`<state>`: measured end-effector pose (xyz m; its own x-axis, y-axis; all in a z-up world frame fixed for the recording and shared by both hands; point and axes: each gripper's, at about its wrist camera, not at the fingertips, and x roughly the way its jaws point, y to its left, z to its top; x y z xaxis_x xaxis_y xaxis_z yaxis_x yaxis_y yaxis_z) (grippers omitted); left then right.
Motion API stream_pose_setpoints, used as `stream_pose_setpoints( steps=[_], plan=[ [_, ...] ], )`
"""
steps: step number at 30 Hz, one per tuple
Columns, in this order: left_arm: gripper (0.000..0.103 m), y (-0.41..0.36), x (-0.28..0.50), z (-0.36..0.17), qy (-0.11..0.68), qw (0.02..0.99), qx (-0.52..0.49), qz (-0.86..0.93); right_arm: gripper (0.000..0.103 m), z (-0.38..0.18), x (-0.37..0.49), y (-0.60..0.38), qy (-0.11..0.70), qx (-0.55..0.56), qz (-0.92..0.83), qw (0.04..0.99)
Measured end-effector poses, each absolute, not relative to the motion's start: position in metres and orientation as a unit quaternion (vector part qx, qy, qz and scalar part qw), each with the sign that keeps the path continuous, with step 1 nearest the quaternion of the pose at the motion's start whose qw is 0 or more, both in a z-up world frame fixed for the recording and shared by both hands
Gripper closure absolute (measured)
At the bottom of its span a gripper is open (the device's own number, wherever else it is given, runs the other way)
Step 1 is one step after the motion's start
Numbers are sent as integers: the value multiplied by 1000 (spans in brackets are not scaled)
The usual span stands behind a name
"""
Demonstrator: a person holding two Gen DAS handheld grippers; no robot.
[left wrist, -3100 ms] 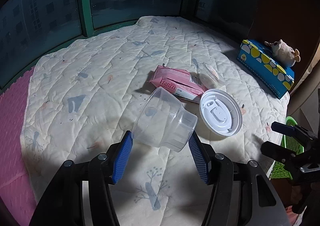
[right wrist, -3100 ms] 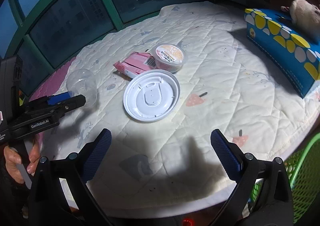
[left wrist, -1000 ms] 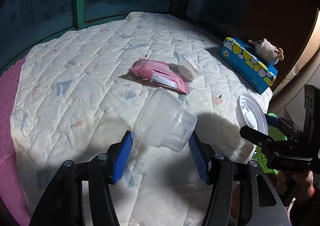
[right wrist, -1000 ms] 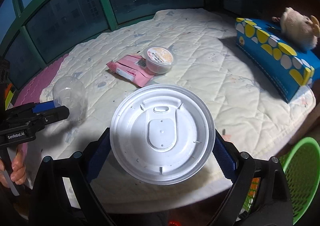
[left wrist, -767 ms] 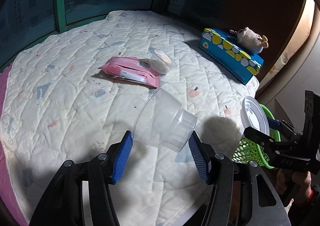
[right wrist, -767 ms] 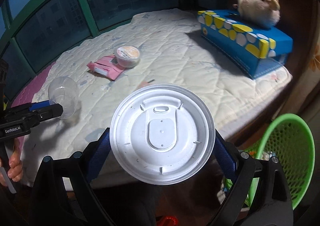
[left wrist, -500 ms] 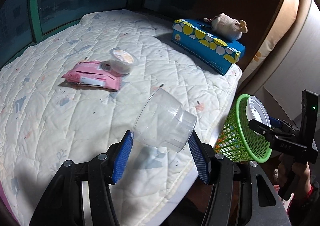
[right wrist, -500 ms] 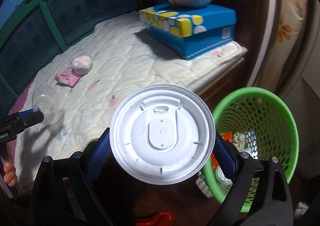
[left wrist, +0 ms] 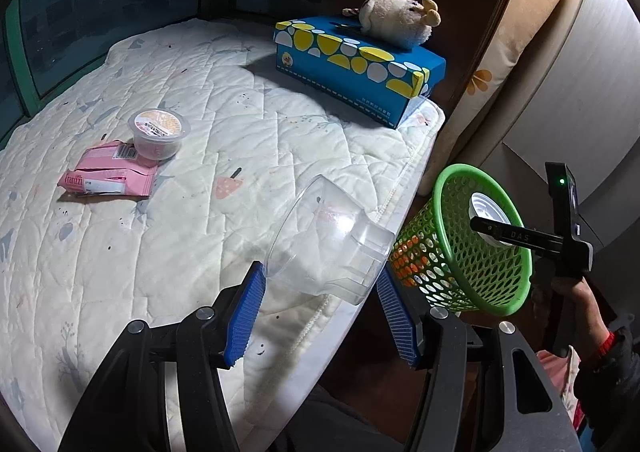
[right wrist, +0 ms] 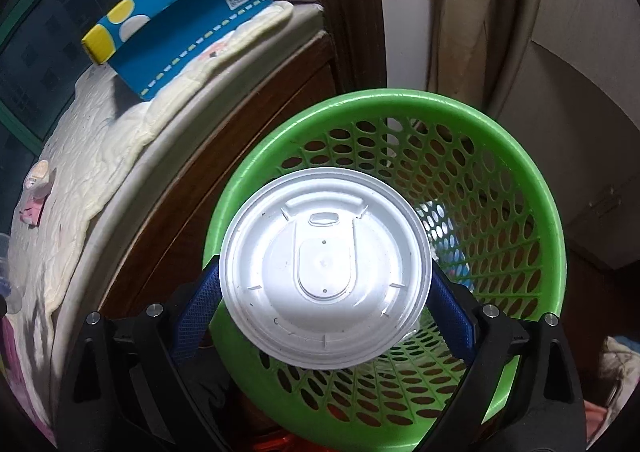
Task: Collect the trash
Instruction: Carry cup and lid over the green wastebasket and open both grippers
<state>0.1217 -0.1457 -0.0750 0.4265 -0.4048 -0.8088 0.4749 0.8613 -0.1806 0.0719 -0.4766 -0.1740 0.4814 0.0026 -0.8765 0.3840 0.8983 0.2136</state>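
**Lid over the basket, cup on its way**

On the big white quilted mat (left wrist: 200,212): two bits of trash left. One pink wrapper (left wrist: 108,176), lying flat. One small tub with a sealed top (left wrist: 159,134), touching the wrapper's far edge. Also a blue tissue box (left wrist: 360,68) at the far side with a little plush toy (left wrist: 400,18) on top. Probably not trash, those two.

Down beside the mat's edge: the green basket (right wrist: 520,156). Some bits already at the bottom, seen through the holes, too blurry to name.

Held right over the basket's mouth: the white lid (right wrist: 326,272), flat side facing the camera, pinched at its two edges by the right gripper (right wrist: 326,292). Not dropped yet. In the left view, the same lid (left wrist: 486,212) showing just above the rim.

Clamped in the left gripper (left wrist: 320,308): the clear plastic cup (left wrist: 328,244), tipped on its side, above the mat's edge and near the basket, not over it yet.

So, about halfway by my guess. Two pieces picked up and nearly binned. Two more waiting on the mat.

Changed from three seconds back: lid then lying on the mat near the wrapper, right gripper wide open and empty. Now shut on the lid and swung off the mat to the basket. Cup gripped the same way then as now, but carried from the middle of the mat over to its edge. Wrapper and tub not moved.
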Motion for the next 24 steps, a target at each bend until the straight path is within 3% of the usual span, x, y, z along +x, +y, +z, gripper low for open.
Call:
stream_pose_setpoints(
  steps=[12, 24],
  plan=[
    [47, -164, 121, -83, 478, 834, 54, -270, 7, -193, 90, -508, 489, 220, -144, 832],
    [47, -212, 117, -85, 477, 817, 74, -317, 7, -147, 51, -513, 443, 204, -139, 862]
  ],
)
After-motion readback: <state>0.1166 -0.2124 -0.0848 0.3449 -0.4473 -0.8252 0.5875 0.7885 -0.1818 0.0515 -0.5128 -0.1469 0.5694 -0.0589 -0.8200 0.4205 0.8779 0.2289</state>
